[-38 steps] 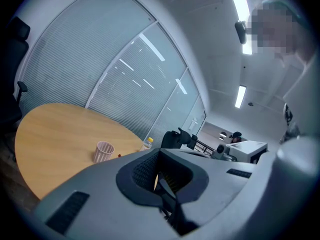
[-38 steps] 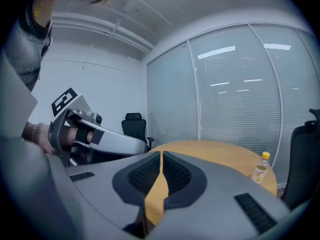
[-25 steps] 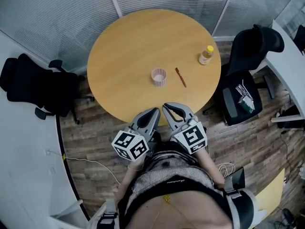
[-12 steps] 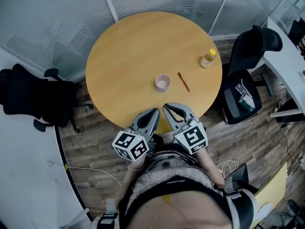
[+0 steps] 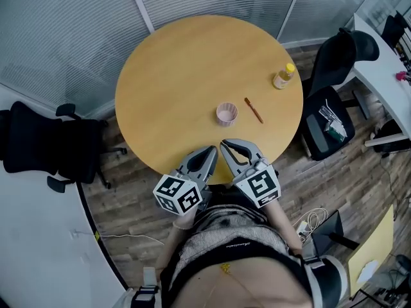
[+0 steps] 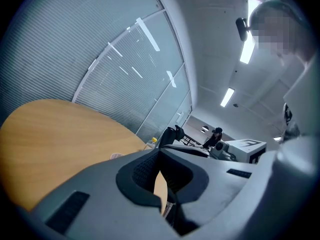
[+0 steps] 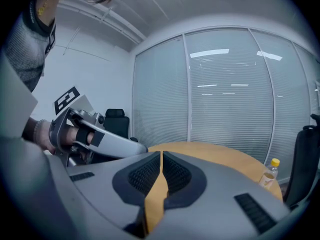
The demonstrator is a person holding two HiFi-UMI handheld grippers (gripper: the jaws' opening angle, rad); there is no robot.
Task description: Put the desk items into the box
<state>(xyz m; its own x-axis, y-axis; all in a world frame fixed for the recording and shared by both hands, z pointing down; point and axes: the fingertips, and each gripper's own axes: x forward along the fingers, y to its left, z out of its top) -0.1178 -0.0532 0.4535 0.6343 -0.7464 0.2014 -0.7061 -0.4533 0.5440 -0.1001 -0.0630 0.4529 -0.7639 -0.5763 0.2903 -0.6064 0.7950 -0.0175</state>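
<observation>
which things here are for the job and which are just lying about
For the job, likely, all on the round table:
- pink cup
- brown pen
- yellow-capped bottle

Just lying about:
- left black chair
- right black chair, clutter on its seat
- white floor cable

No obvious box shows.

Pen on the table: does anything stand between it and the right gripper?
Nothing visible does. Only bare table lies between the right gripper and the pen; the pink cup sits left of that path.
</observation>
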